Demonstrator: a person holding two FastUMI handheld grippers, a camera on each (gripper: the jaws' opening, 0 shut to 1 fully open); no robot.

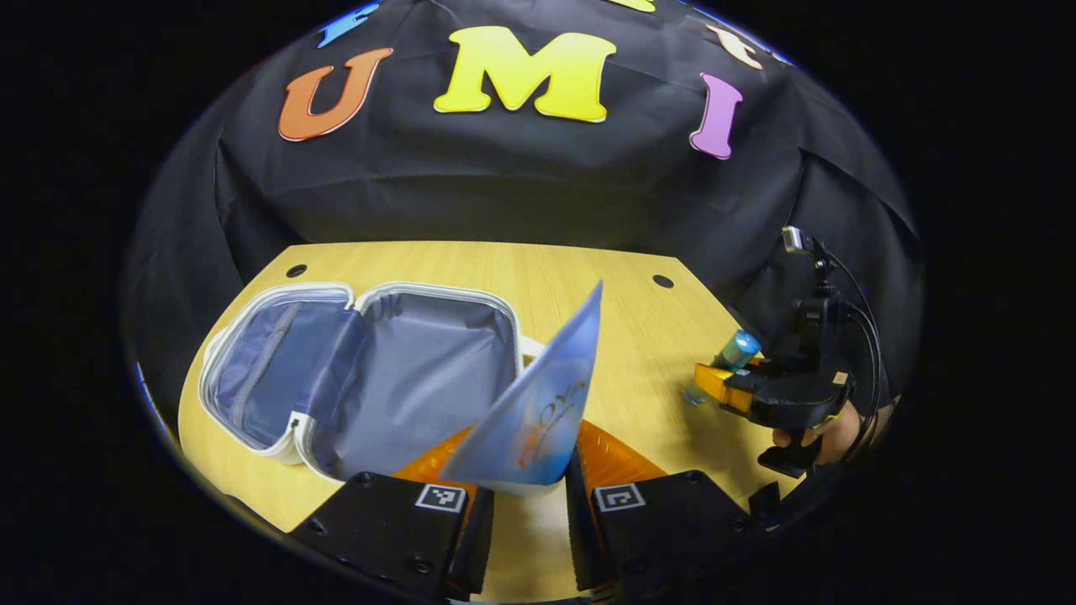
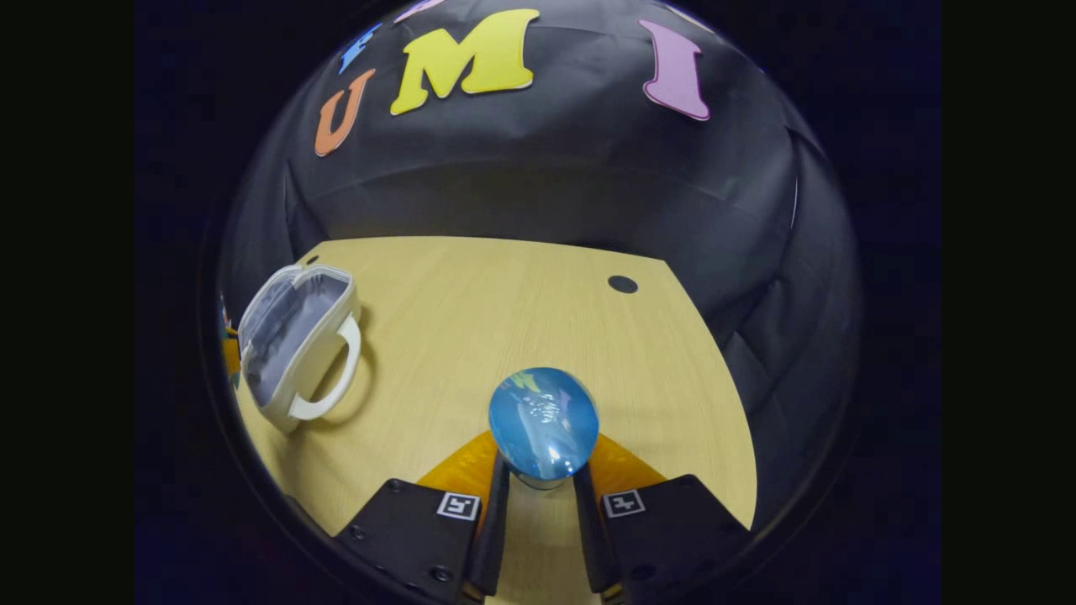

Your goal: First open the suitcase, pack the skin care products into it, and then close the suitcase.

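Note:
A white suitcase (image 1: 361, 378) lies open on the wooden table (image 1: 588, 277), its grey lining showing. My left gripper (image 1: 525, 470) is shut on a flat blue tube (image 1: 538, 403), held just right of the suitcase. Far right in the left gripper view, the right gripper (image 1: 714, 382), in a hand, holds a blue-capped bottle (image 1: 738, 349). In the right gripper view, my right gripper (image 2: 542, 479) is shut on that bottle (image 2: 544, 420), cap toward the camera. The suitcase (image 2: 294, 344) with its white handle lies far left.
Two dark round holes (image 1: 662, 281) (image 1: 296, 270) sit near the table's (image 2: 504, 302) far corners. The black cloth wall closes off the back and right. Bare wood lies between the suitcase and the right gripper.

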